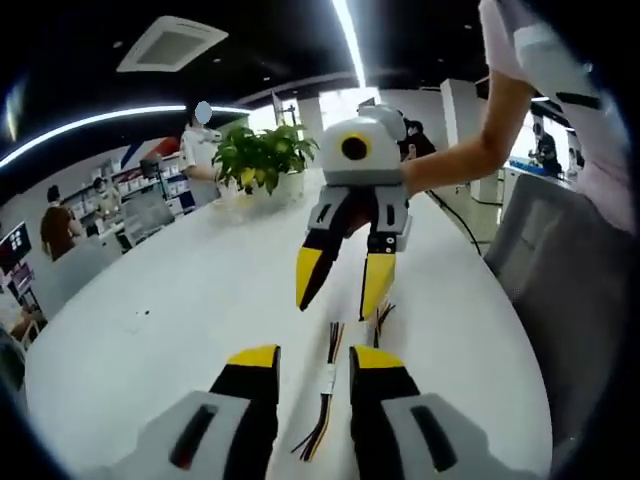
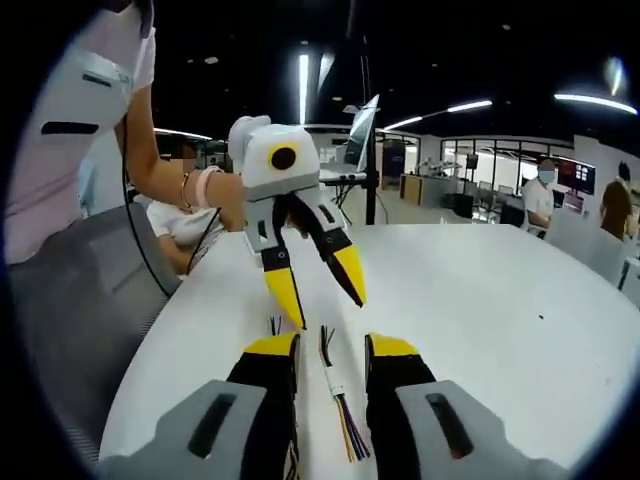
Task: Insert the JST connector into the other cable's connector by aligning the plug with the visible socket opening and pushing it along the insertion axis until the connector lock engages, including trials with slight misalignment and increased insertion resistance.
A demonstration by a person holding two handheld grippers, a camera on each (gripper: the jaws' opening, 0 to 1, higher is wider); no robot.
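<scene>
Down on the smooth white table (image 1: 180, 300), in the left gripper view, the left gripper (image 1: 313, 370) rises from the bottom edge with grey bodies and black fingers capped in yellow. Its jaws stand apart and grasp nothing. Between them lies the cable (image 1: 327, 385): a small pale connector block at its middle, thin coloured wires fanning out at the near end and darker wires running off at the far end. Its long axis runs straight away from the camera, in line with the jaws. Facing back from the far side hangs the right gripper (image 1: 343, 285), a rounded white-grey housing with tapered yellow-tipped fingers pointing down at the table, spread open with nothing between them, above the far wire ends. A person's arm (image 1: 470, 150) reaches to it from the right. Beyond stands a leafy green potted plant (image 1: 262, 155), and a grey chair (image 1: 560, 260) crowds the table's right edge. People stand in the office behind.

Next, in the right gripper view, the right gripper (image 2: 333, 365) likewise shows black, yellow-capped fingers parted around bare tabletop (image 2: 480, 300), holding nothing. The cable (image 2: 335, 390) lies lengthwise in that gap, white connector in the middle, bright wires splayed toward the camera, dark ones away. The left gripper (image 2: 322, 295) faces it with fingers angled down and open, tips just above the table near the cable's far end. A hand (image 2: 215, 195) with a wristband holds it; a grey chair (image 2: 80, 290) stands at left.
</scene>
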